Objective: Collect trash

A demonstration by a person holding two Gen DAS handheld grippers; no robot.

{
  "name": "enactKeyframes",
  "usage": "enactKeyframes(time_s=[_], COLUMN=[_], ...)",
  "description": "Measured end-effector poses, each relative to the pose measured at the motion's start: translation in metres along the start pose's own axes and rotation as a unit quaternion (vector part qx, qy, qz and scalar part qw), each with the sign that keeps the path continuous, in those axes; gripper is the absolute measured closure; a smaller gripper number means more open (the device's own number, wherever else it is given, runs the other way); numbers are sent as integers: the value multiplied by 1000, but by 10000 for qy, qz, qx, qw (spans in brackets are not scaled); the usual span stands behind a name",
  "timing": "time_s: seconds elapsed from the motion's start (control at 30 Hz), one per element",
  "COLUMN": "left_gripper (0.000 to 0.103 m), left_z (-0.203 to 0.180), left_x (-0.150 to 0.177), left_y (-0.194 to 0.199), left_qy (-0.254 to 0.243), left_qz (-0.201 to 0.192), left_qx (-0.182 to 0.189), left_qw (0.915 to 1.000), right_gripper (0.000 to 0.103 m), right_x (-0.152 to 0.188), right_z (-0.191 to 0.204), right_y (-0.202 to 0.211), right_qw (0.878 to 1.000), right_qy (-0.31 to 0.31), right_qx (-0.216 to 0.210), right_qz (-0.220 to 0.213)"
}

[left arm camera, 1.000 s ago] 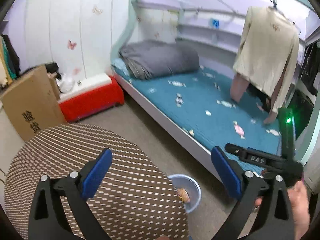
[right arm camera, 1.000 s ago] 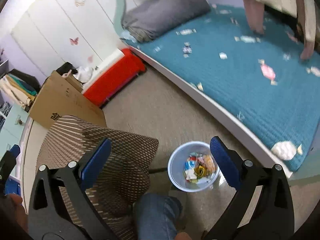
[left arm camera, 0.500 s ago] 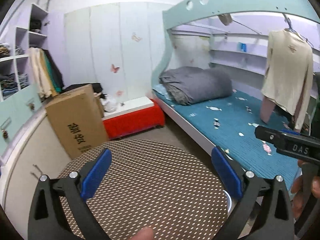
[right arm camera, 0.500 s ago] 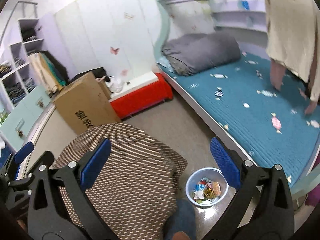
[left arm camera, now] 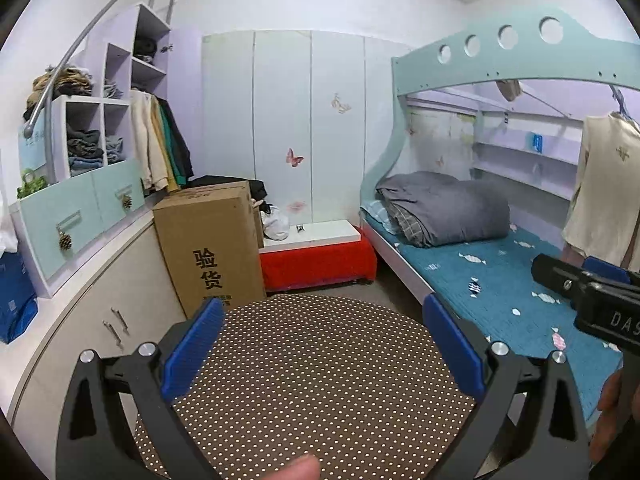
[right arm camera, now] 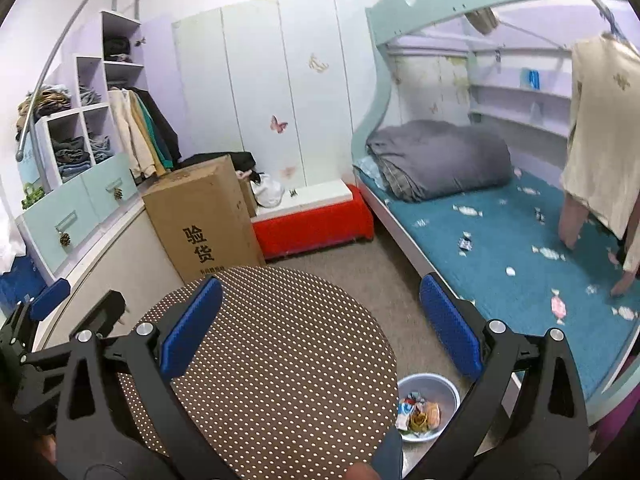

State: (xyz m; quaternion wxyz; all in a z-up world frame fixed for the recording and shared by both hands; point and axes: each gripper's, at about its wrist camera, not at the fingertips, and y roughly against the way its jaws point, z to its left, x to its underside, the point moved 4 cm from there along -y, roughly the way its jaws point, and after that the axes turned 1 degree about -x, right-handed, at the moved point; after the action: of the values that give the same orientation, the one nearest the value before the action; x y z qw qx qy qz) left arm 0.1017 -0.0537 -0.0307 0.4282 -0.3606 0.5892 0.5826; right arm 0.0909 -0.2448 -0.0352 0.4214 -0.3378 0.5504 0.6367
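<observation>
A small grey-blue bin (right arm camera: 446, 390) stands on the floor at the lower right of the right wrist view, with colourful wrappers (right arm camera: 418, 414) inside. It is hidden in the left wrist view. My left gripper (left arm camera: 322, 346) is open and empty above the brown dotted round table (left arm camera: 320, 380). My right gripper (right arm camera: 320, 330) is open and empty above the same table (right arm camera: 272, 360), with the bin below its right finger. A small wrapper (right arm camera: 465, 243) lies on the blue bed cover (right arm camera: 520, 240).
A cardboard box (left arm camera: 212, 244) and a red bench (left arm camera: 320, 264) stand beyond the table. The bunk bed (left arm camera: 500, 272) with a grey folded quilt (left arm camera: 444, 208) runs along the right. Cabinets and shelves (left arm camera: 88, 208) line the left wall. A beige shirt (right arm camera: 600, 136) hangs over the bed.
Both grippers have tilted up from the floor and bin to face the room. The table top now fills the lower middle of both views. Both stayed open.
</observation>
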Motion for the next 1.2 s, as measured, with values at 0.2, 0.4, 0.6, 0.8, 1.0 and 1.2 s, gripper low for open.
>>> enactKeyframes(time_s=[0.2,0.4,0.6,0.8,1.0,1.2], left_gripper=[5,5,5,5,5,5], left_z=[16,21,22,24,25,22], left_x=[-2,-5,-6,-8,-8,-9], left_y=[6,9,13,15,18,20], left_qy=[223,265,363,436,465,462], left_qz=[-36,-90,-158,-186,-220,-239], left_qx=[-15,30,65,86,108,142], left_qw=[9997,9996,9992,9988,9986,9985], right_gripper=[6,6,6,6,6,6], right_x=[-3,-7,-7,-9,-10,-11], right_z=[10,10,11,12,12,11], right_y=[7,12,17,20,23,24], right_qw=[9999,9998,9996,9994,9993,9992], right_qy=[98,120,150,203,205,206], right_qx=[-50,7,48,48,61,71], right_qz=[-105,-187,-247,-291,-318,-333])
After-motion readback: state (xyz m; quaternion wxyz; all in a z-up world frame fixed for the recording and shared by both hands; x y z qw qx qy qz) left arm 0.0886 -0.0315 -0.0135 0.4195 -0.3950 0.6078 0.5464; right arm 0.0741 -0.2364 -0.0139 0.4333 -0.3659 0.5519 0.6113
